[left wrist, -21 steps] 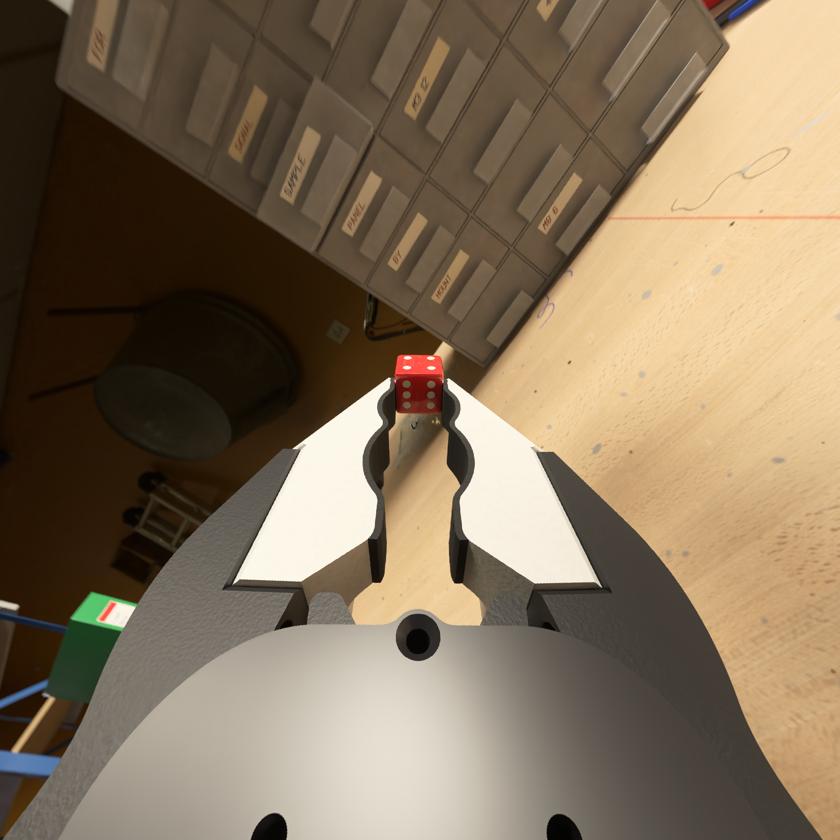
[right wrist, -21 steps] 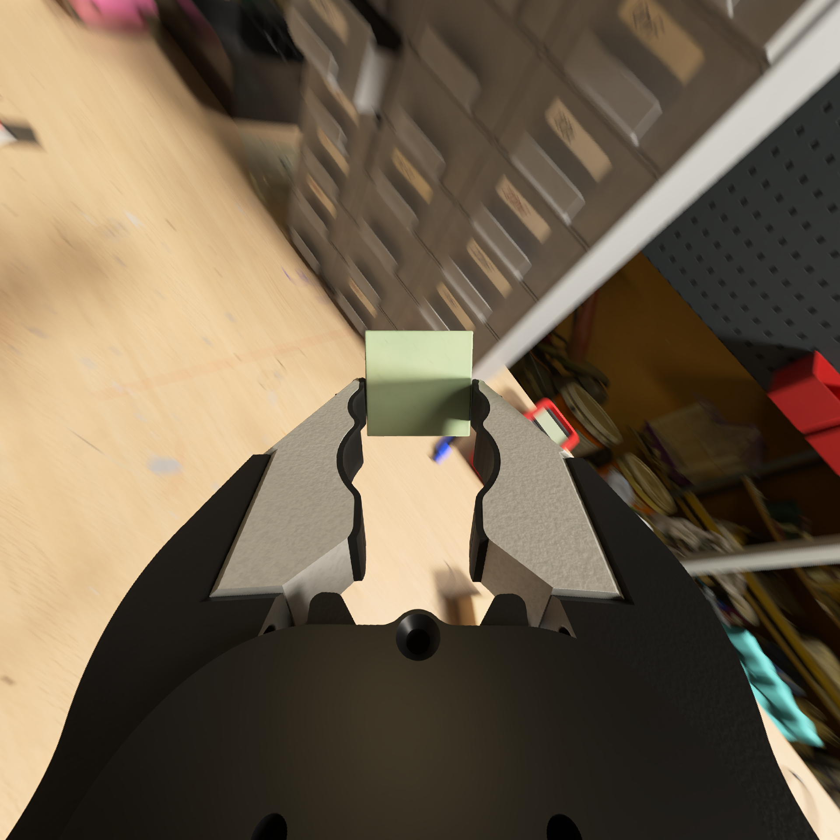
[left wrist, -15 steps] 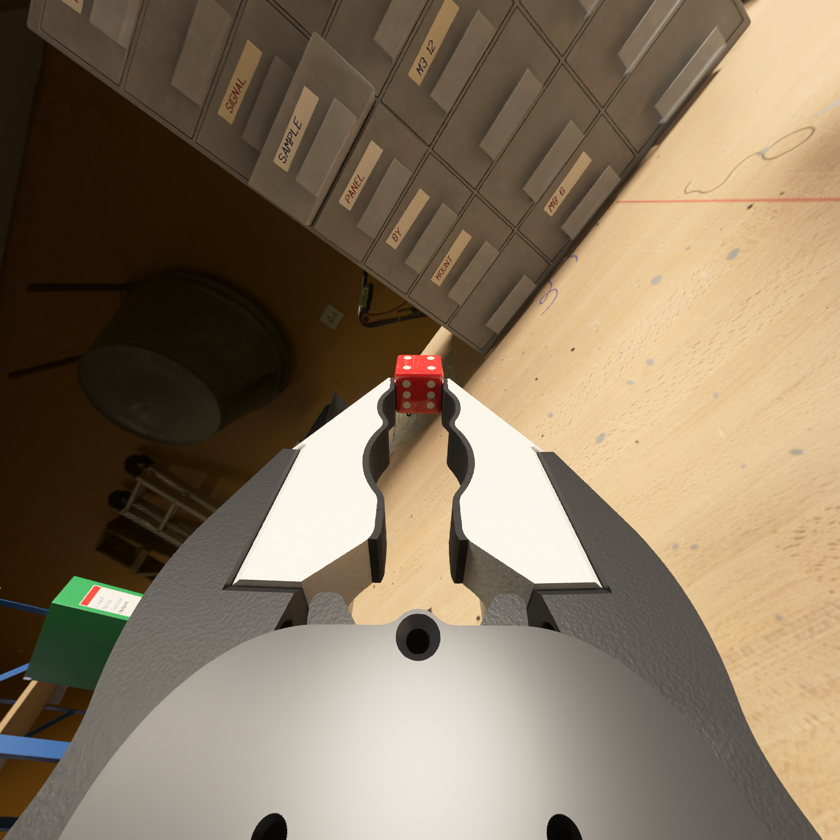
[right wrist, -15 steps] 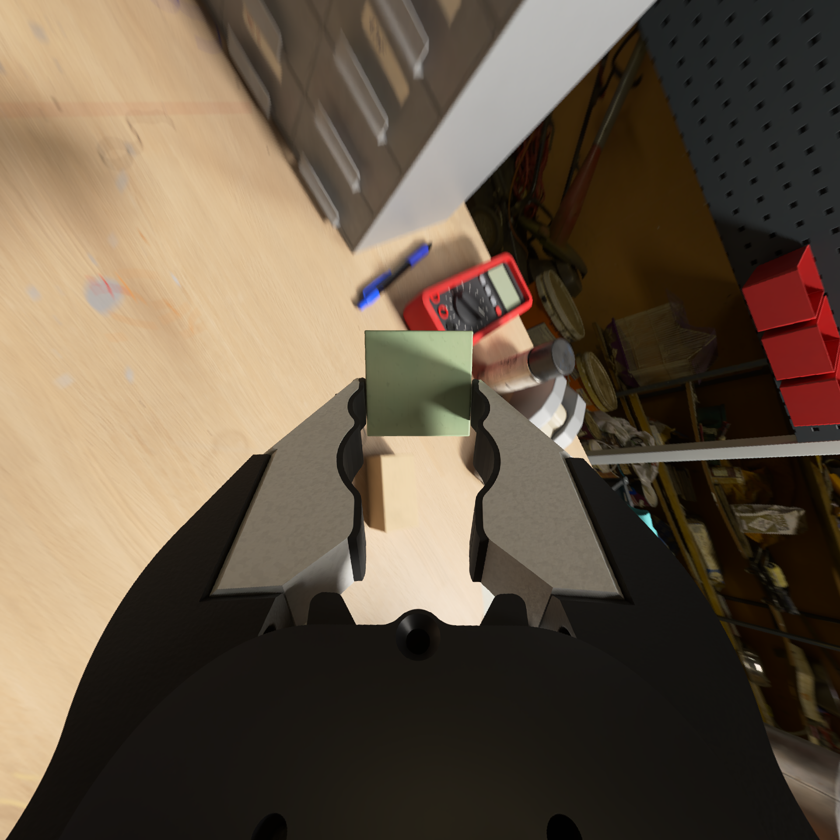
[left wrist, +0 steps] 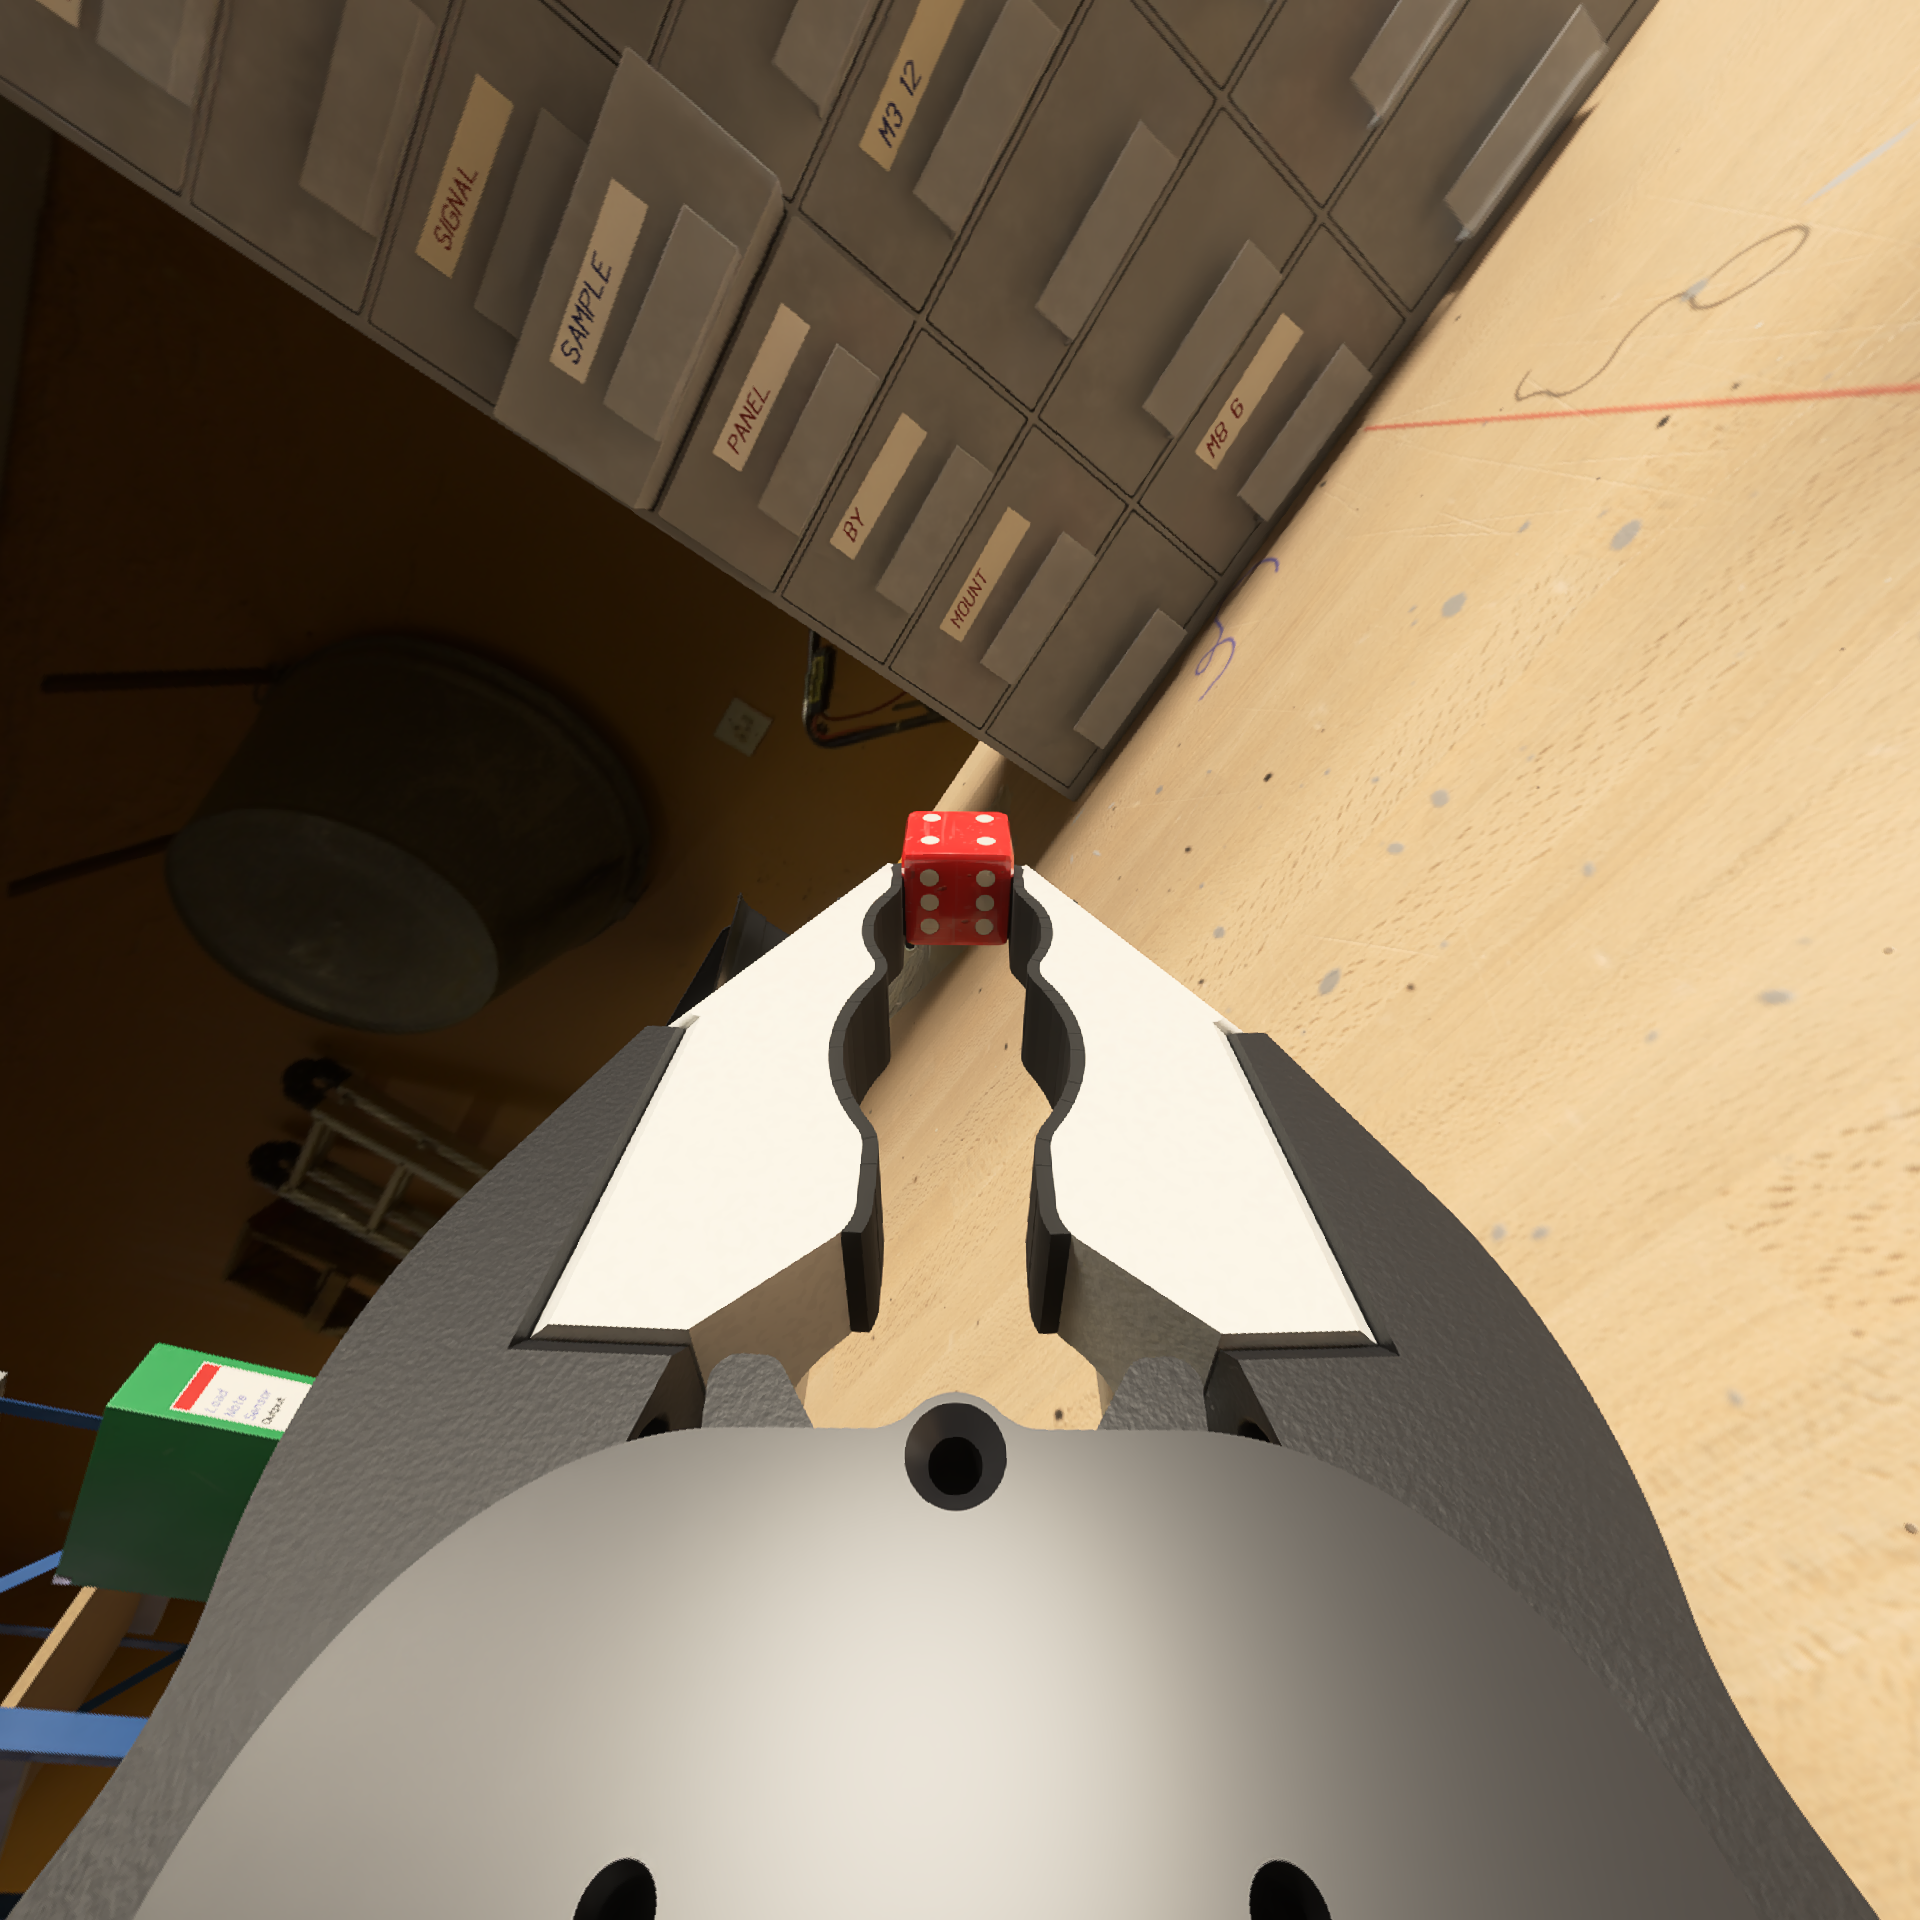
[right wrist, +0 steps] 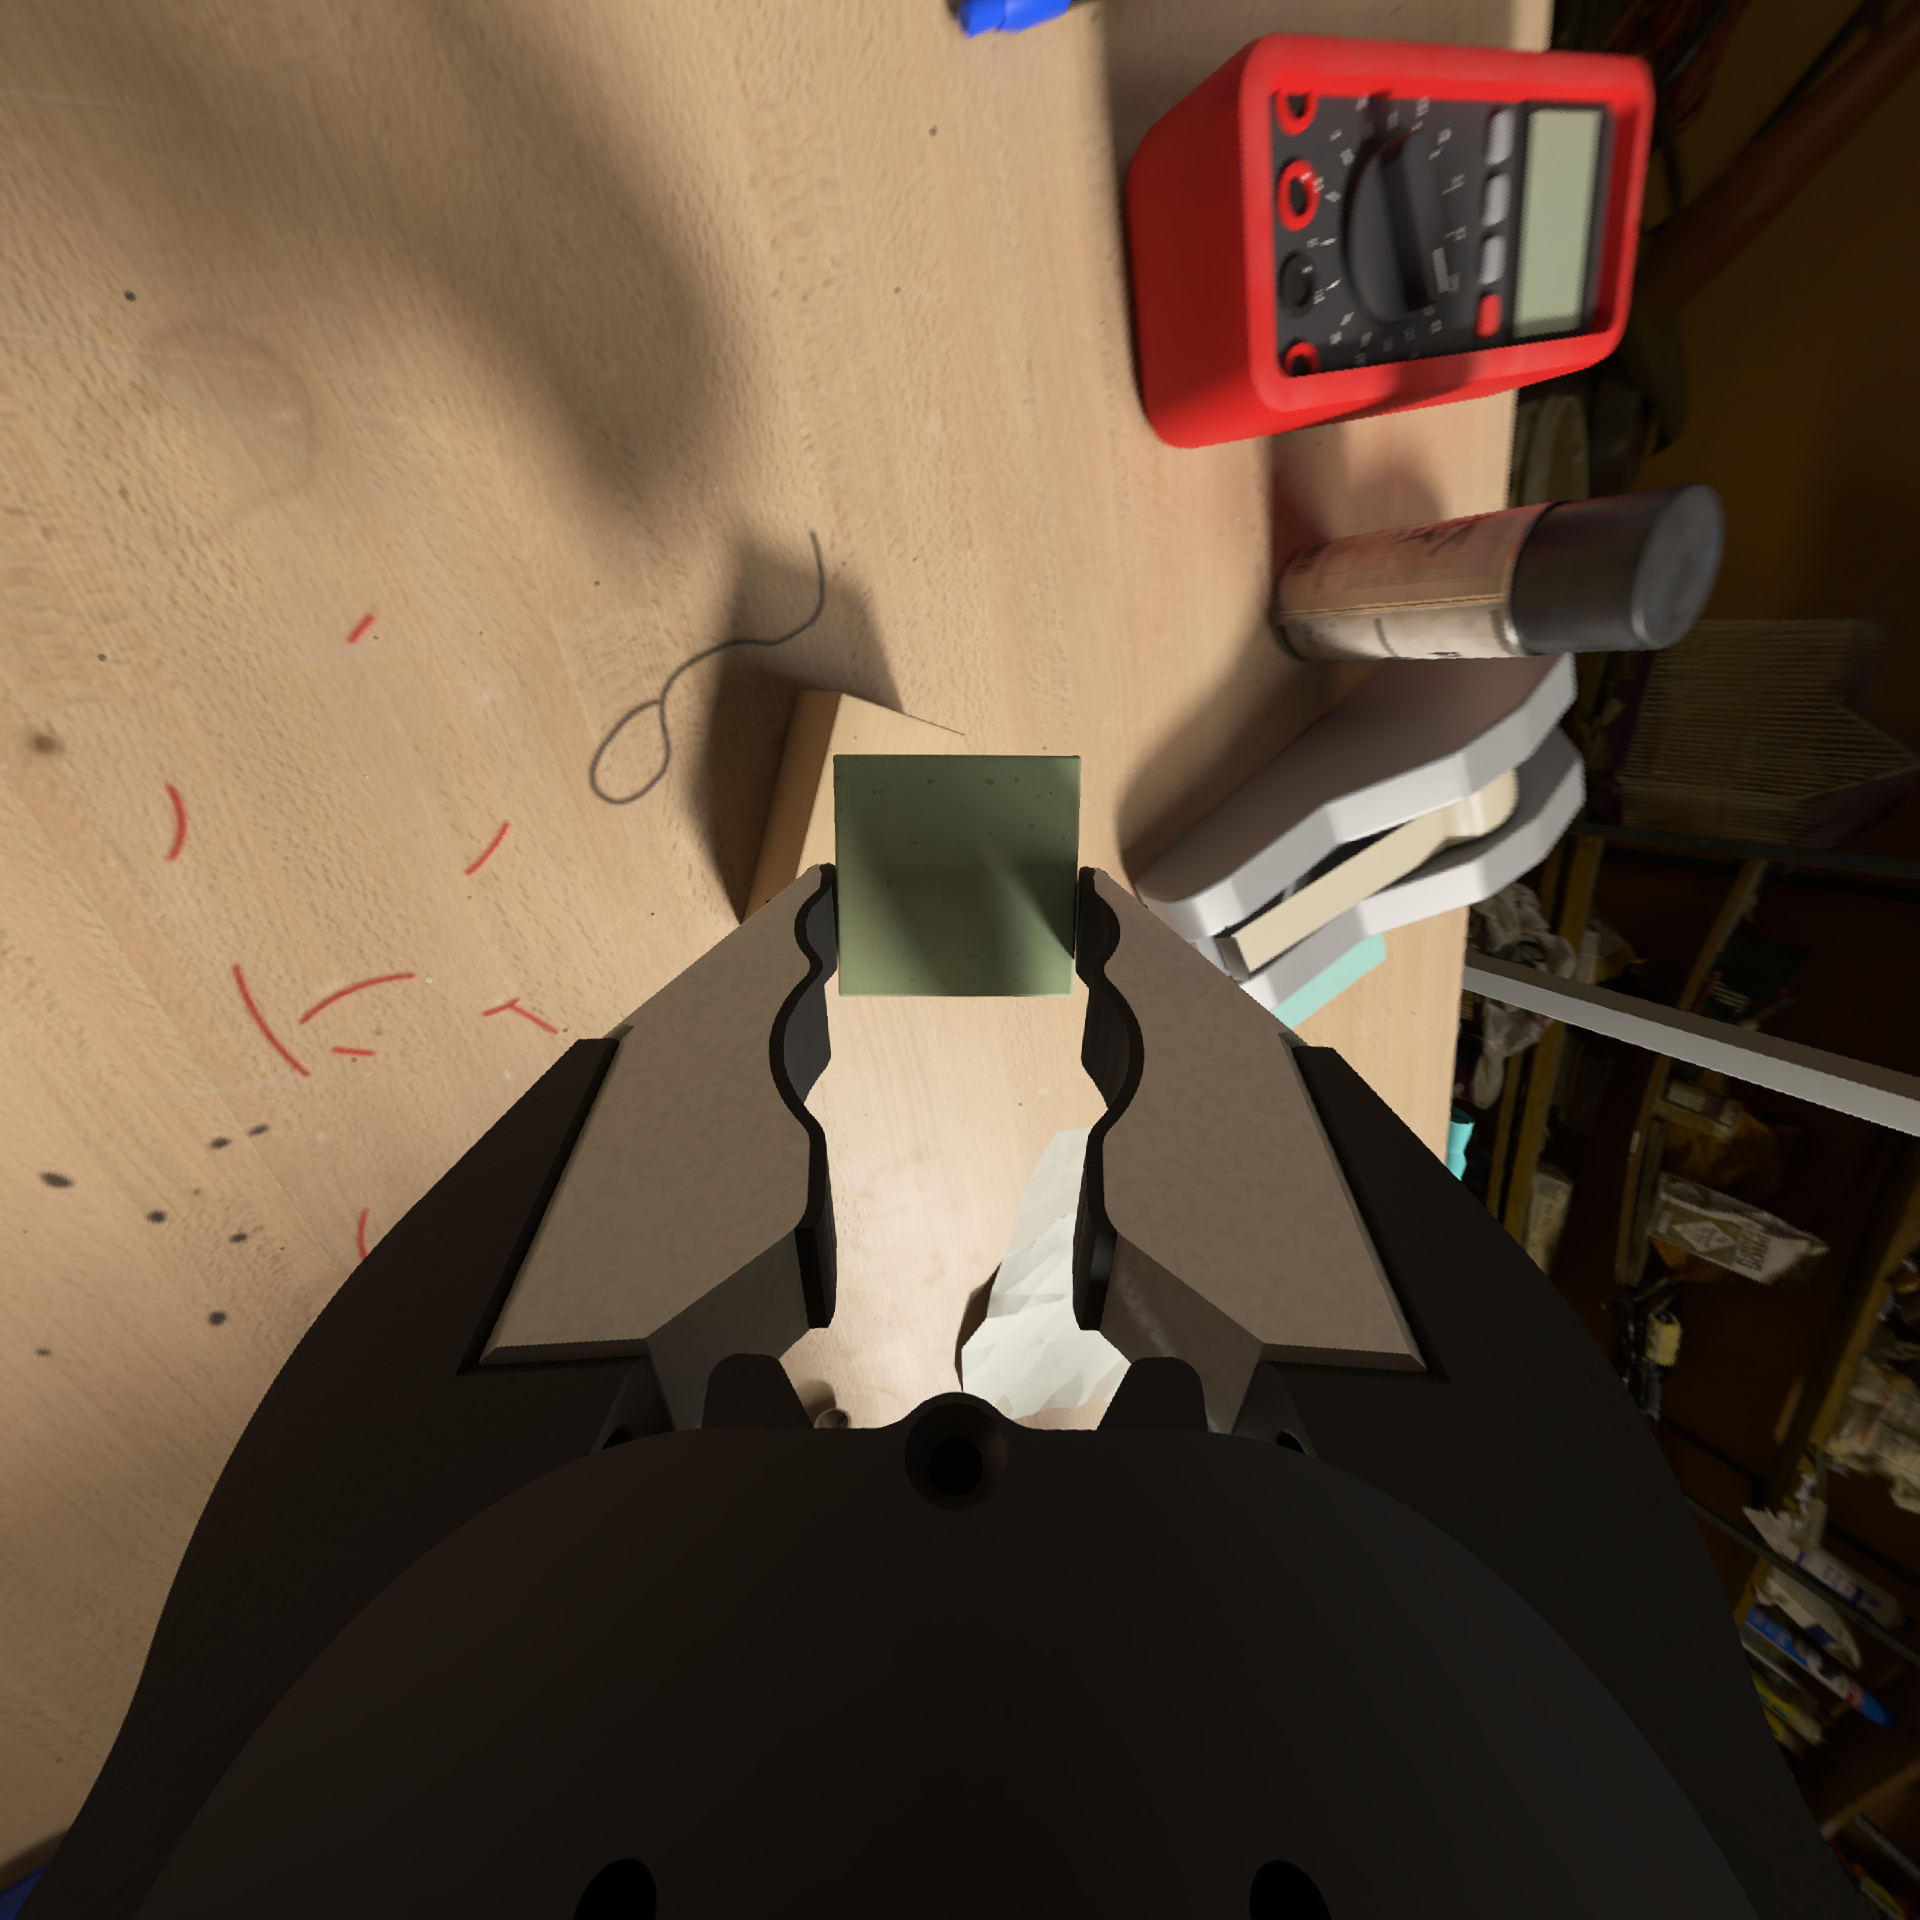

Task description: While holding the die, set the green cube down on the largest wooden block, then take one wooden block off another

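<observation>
My left gripper [left wrist: 956, 904] is shut on a small red die [left wrist: 956, 878] with white pips and holds it above the left edge of the workbench. My right gripper [right wrist: 956, 914] is shut on a pale green cube [right wrist: 954, 875] and holds it above the bench. A wooden block [right wrist: 805, 790] lies on the bench behind and below the cube, mostly hidden by it; only its left side and a far corner show. Other wooden blocks are not in view.
A red multimeter [right wrist: 1392, 234], a spray can [right wrist: 1496, 577] on its side and a white tape dispenser [right wrist: 1371, 831] lie near the bench's right edge. Crumpled paper [right wrist: 1039, 1309] lies below my right gripper. A grey drawer cabinet [left wrist: 935, 291] stands at the bench's back.
My right gripper has swung and tipped down toward the bench with the green cube; the multimeter and wooden block came much closer. My left gripper drifted slightly, still holding the die.
</observation>
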Controlling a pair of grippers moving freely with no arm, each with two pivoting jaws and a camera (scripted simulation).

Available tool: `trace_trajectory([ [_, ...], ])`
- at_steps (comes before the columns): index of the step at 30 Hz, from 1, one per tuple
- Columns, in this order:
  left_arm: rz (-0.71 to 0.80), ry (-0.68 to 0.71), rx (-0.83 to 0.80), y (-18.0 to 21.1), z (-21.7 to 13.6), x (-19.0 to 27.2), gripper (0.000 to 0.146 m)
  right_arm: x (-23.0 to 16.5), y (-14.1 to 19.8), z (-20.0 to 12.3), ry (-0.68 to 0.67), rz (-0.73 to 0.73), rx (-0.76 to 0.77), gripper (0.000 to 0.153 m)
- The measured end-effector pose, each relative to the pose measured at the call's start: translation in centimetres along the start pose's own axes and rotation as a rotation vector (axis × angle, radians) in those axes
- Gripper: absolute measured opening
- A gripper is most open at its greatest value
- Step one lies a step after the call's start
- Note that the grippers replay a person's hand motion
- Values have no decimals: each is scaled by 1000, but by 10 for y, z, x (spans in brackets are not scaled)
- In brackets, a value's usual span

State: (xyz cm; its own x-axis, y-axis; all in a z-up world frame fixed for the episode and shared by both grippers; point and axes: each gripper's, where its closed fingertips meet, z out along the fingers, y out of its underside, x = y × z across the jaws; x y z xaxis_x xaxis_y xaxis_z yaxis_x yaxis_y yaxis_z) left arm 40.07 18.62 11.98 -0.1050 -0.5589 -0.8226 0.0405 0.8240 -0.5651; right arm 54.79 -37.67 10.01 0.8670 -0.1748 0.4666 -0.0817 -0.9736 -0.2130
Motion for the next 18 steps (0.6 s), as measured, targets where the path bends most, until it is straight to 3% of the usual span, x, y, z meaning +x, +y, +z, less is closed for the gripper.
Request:
trace_trajectory([
  [10,6,19,-12,5,3,6,19,-10,10,32,-160,121,39,46],
  [18,11,32,-13,5,5,10,19,-12,15,37,-289,352,89,46],
])
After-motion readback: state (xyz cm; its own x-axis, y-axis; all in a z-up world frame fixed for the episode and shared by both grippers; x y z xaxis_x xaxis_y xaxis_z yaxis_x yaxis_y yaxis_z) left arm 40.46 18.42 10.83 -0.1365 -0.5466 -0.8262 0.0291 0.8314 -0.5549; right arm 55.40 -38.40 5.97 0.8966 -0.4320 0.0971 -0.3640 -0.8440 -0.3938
